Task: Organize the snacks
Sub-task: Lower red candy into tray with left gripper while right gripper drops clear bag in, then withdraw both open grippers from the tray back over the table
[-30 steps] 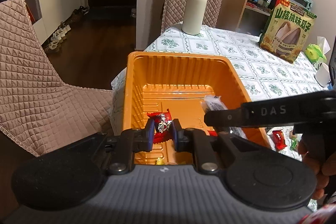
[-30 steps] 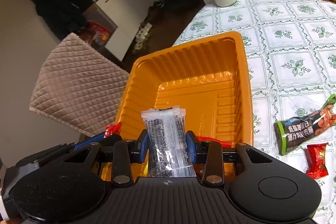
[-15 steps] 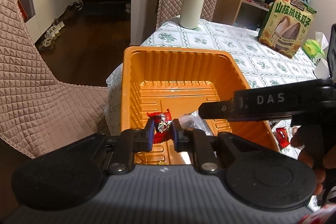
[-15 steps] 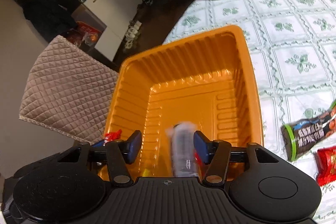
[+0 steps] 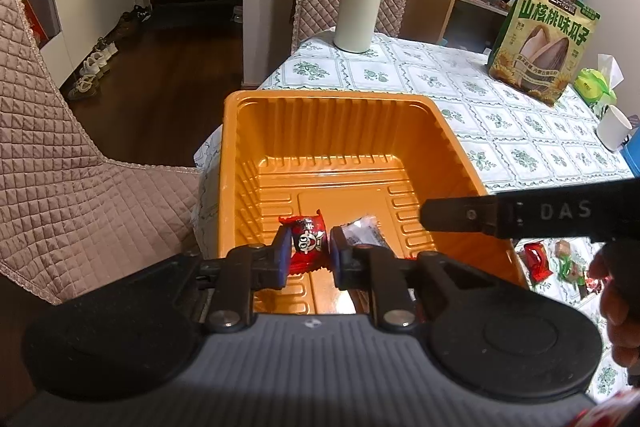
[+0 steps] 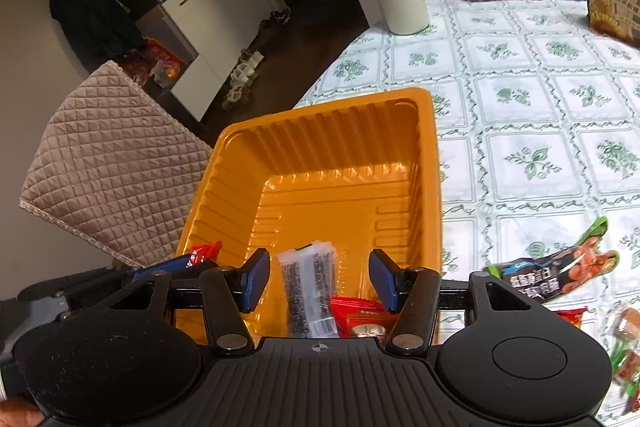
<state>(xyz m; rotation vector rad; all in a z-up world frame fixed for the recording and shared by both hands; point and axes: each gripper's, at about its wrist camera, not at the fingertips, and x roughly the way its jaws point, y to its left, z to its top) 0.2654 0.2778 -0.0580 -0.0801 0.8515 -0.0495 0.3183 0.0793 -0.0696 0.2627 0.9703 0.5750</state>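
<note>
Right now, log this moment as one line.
left gripper: shut on red candy | right gripper: open | clear packet: in orange tray

**Warm indoor light, strong fisheye curve**

Both views are lit by warm room light from above, bright on the glossy orange plastic tray [image 5: 320,131], whose ribbed floor shows pale glare streaks. The doorway and the dark wooden floor [image 5: 160,95] behind are dim. Straight lines bow toward the edges. Loose snacks at the right view's lower right edge are blurred.
</note>
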